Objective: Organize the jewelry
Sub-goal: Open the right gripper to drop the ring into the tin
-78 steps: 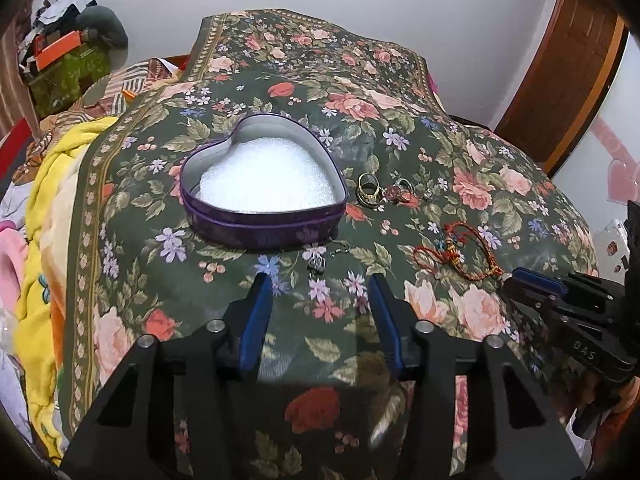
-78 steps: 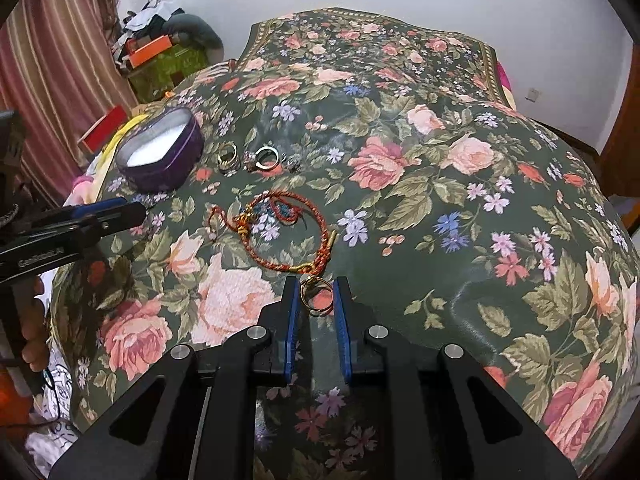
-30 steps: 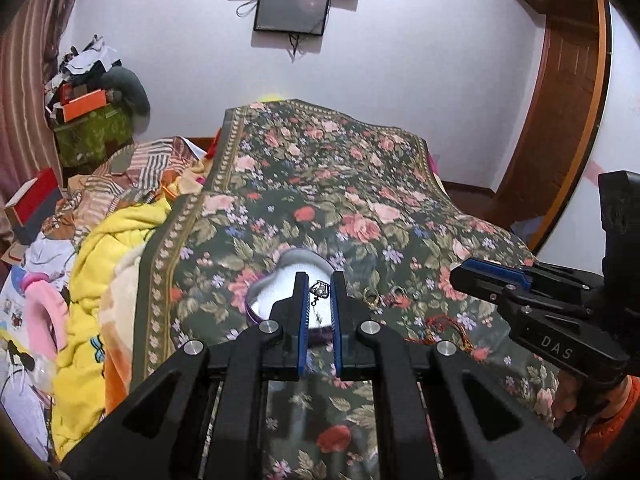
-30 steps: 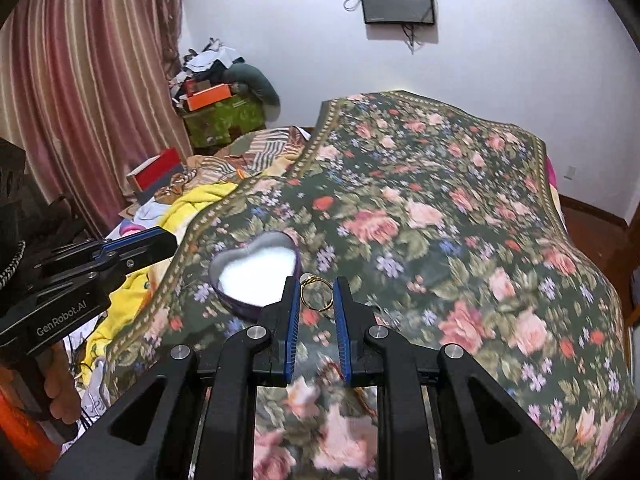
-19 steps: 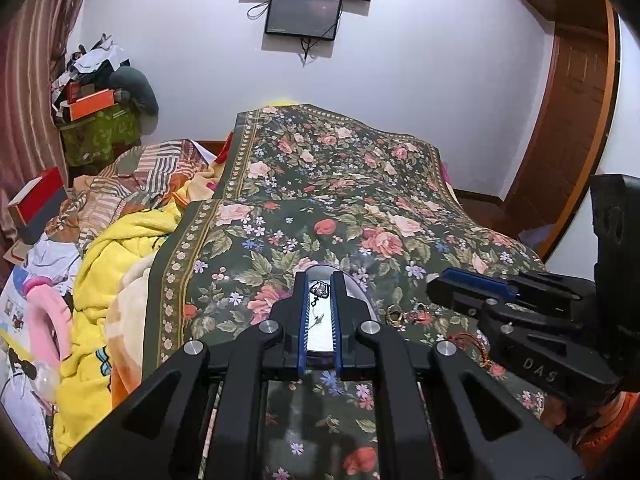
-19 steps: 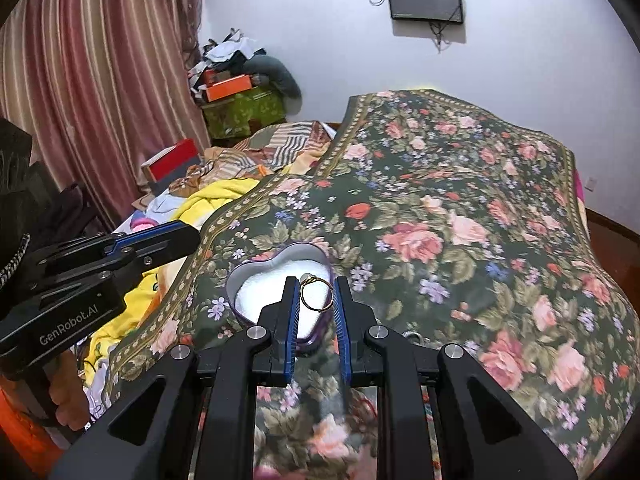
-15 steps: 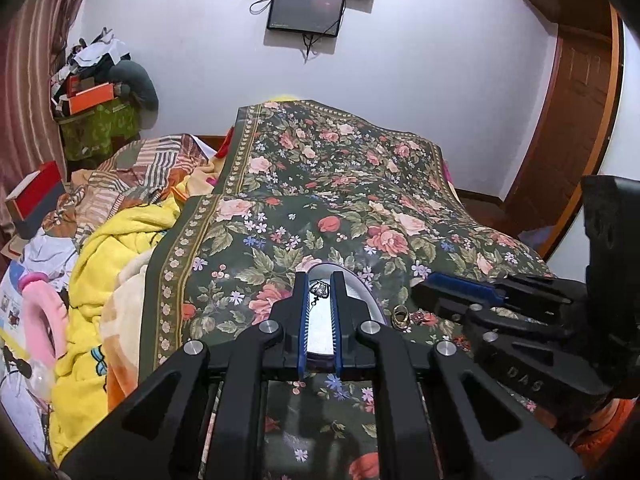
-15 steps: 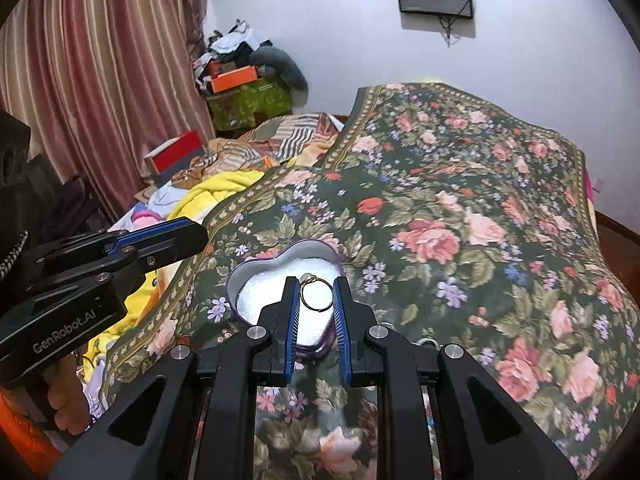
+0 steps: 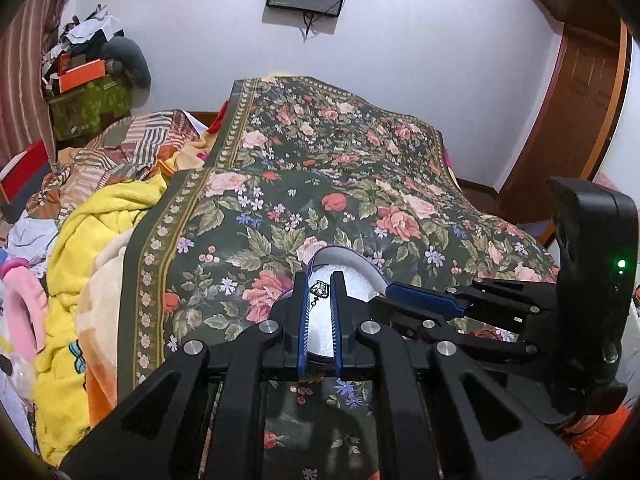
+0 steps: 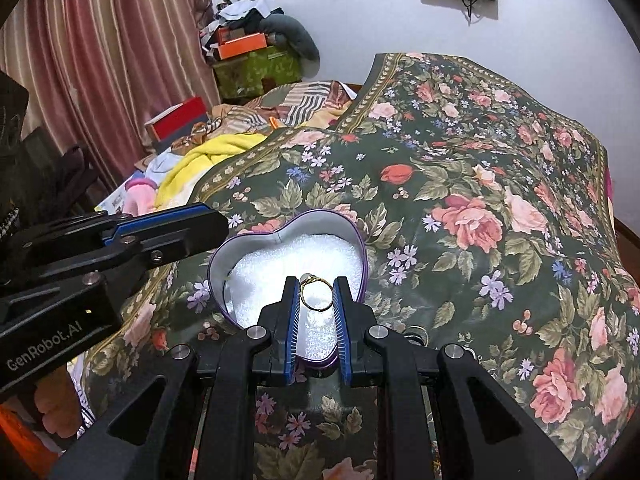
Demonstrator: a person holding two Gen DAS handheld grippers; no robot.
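A purple heart-shaped tin [image 10: 362, 256] lined with white foam sits on the floral bedspread; it shows partly behind my fingers in the left wrist view [image 9: 360, 264]. My right gripper [image 10: 316, 294] is shut on a gold ring [image 10: 316, 296] and holds it over the tin's near half. My left gripper [image 9: 319, 290] is shut on a small silver pendant [image 9: 318, 290] with a short dangling piece, above the tin's left side. The left gripper [image 10: 192, 226] reaches in from the left in the right wrist view.
The dark floral bedspread [image 10: 480, 184] covers the bed. Another ring [image 10: 414, 334] lies on it right of the tin. A red cord bracelet [image 9: 482, 334] lies behind the right gripper body. Yellow and striped blankets [image 9: 100, 220] are piled left. Boxes [image 10: 256, 64] stand by the curtain.
Both grippers closed on their pieces, lifted them off the bedspread and carried them over the tin. In the last half second both came lower and closer to it.
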